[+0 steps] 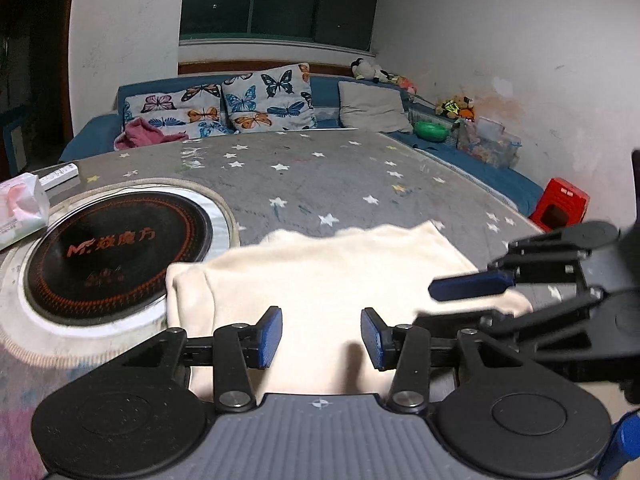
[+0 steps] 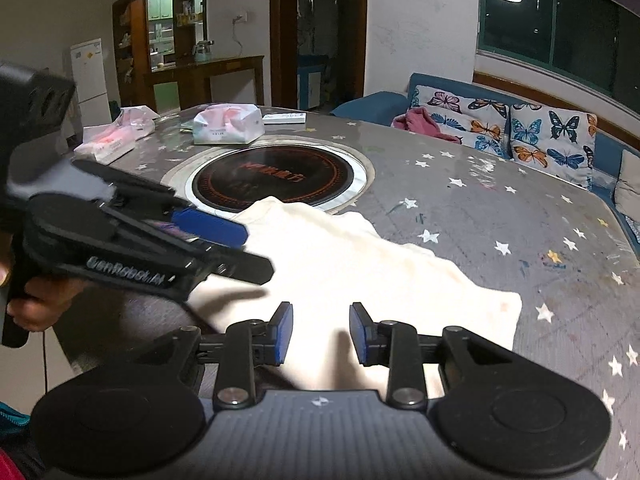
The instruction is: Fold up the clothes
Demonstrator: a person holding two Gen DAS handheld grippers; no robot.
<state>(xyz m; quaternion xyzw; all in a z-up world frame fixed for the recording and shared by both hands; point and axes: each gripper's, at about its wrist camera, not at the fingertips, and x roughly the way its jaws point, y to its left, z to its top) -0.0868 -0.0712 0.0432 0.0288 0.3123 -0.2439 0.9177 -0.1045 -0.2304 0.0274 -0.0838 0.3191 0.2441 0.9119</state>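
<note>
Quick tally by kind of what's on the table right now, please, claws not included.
Cream garment: 1
Round black cooktop: 1
Tissue packs: 2
White flat box: 1
Total: 5

A round black induction cooktop [image 2: 276, 180] is set into the grey star-patterned table [image 1: 320, 176], with a tissue pack [image 2: 228, 124] just beyond it at 11 o'clock. At 12 o'clock in the left wrist view, two butterfly cushions [image 1: 268, 100] lean on a blue sofa [image 1: 328, 88], a pink garment [image 1: 140, 132] at their left. A red box [image 1: 560, 204] sits at 3 o'clock off the table's edge.
</note>
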